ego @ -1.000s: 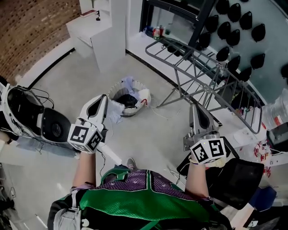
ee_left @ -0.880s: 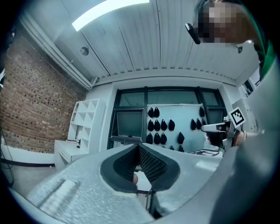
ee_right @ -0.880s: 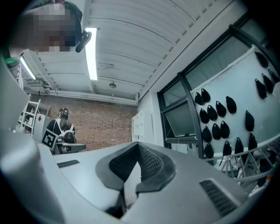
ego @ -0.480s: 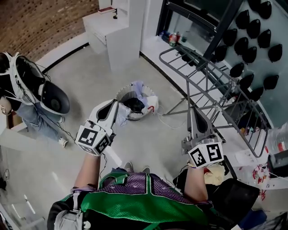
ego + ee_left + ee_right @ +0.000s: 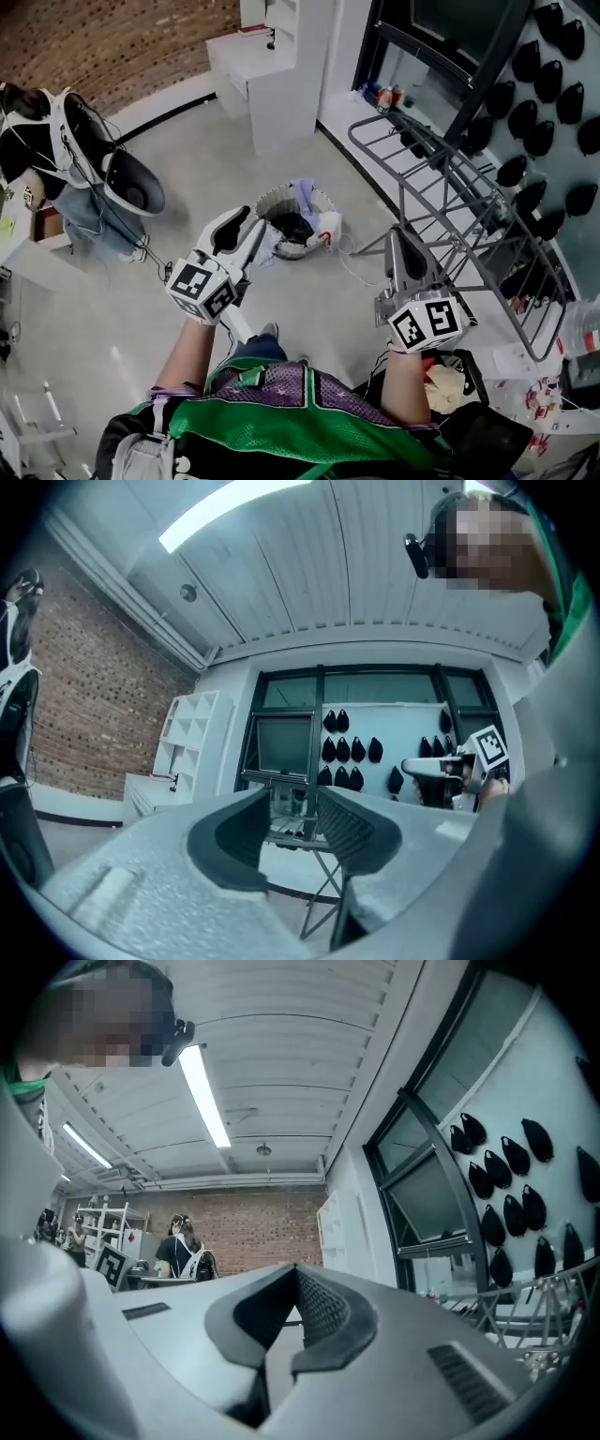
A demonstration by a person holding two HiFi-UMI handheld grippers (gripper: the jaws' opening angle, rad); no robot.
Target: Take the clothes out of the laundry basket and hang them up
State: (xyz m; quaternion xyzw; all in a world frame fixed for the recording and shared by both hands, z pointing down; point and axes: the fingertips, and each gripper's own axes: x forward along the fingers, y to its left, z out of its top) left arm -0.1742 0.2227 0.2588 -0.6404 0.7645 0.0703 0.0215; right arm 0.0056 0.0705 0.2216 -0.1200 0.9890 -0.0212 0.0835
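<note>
Grey floor (image 5: 187, 155) spreads out below. Ahead of the left gripper (image 5: 246, 231) sits the laundry basket (image 5: 277, 196), full of clothes (image 5: 292, 228). That gripper's jaws have just been opening, partway apart, with nothing between them. The right gripper (image 5: 403, 246) is closed tight and empty, near the drying rack (image 5: 441, 161). I think the reach is starting; next the left gripper must go down and pinch some cloth.
</note>
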